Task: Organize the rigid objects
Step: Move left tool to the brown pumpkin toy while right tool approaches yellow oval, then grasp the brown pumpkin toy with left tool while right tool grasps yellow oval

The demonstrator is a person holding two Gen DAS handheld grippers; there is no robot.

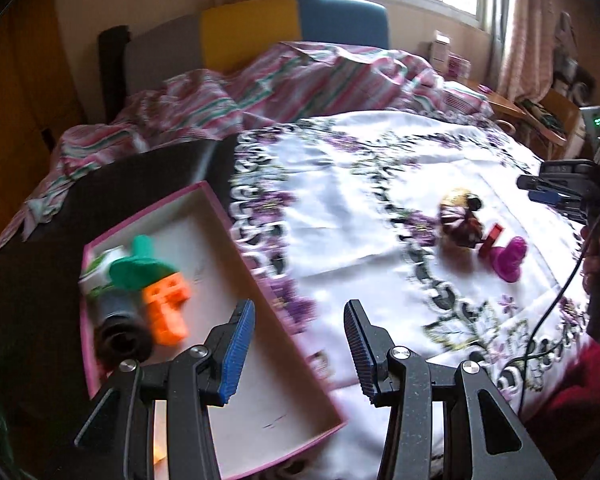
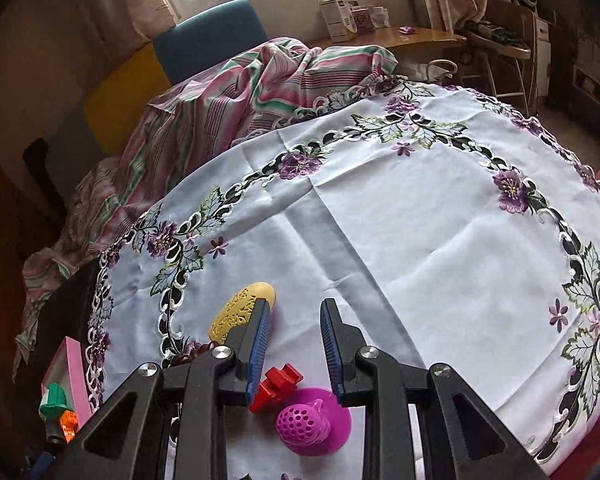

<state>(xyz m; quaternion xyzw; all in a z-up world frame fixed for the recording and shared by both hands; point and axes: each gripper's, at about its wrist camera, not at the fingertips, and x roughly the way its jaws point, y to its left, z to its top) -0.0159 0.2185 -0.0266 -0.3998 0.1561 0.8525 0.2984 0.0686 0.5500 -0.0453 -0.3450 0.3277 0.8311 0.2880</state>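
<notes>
A pink-rimmed box (image 1: 220, 240) lies at the cloth's left edge. It holds a green funnel-like piece (image 1: 140, 266), an orange brick piece (image 1: 168, 308) and a dark cylinder (image 1: 120, 328). My left gripper (image 1: 300, 344) is open and empty over the box's right rim. On the cloth lie a yellow patterned oval (image 2: 242, 312), a red piece (image 2: 278, 386) and a magenta perforated piece (image 2: 312, 426). My right gripper (image 2: 294, 348) is open and empty just above the red piece. It also shows in the left wrist view (image 1: 556, 192).
A white embroidered cloth (image 2: 420, 220) covers the surface. Rumpled striped bedding (image 2: 228, 92) lies behind it. A wooden desk (image 2: 412, 38) with boxes stands at the back right. A black cable (image 1: 548, 312) hangs at the right.
</notes>
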